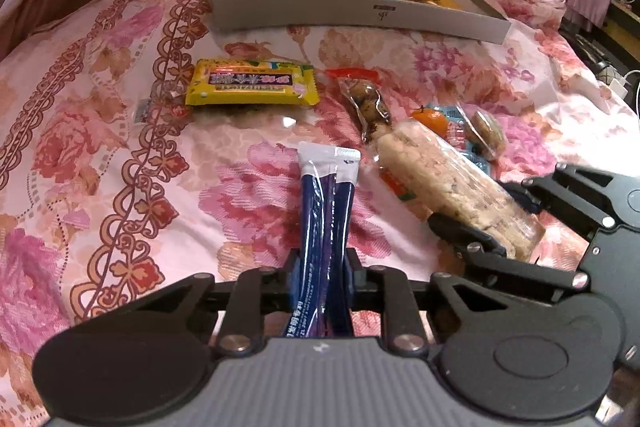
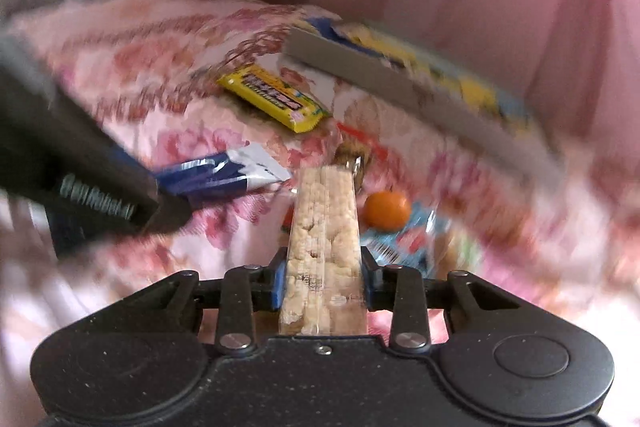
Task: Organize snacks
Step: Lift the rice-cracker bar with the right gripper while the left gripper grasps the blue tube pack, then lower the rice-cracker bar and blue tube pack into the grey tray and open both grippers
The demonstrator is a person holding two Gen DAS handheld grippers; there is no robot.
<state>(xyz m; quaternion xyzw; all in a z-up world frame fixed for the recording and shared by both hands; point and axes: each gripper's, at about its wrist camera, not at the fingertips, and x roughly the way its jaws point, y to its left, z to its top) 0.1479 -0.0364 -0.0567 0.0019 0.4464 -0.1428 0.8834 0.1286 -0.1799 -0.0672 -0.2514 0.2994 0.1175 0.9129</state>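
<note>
Holding two snacks at once over the bed. My left fingers are clamped on a blue stick pack; its long axis runs straight ahead along them, white sealed end pointing away toward the tray. My right fingers are closed on a rice bar in clear wrap, also lengthwise forward, far end aimed at the tray. In the left view the bar slants up-left from the right gripper. On the bedspread between me and the tray: yellow bar lying crosswise, nut pack, orange, cookie. Right view is blurred.
</note>
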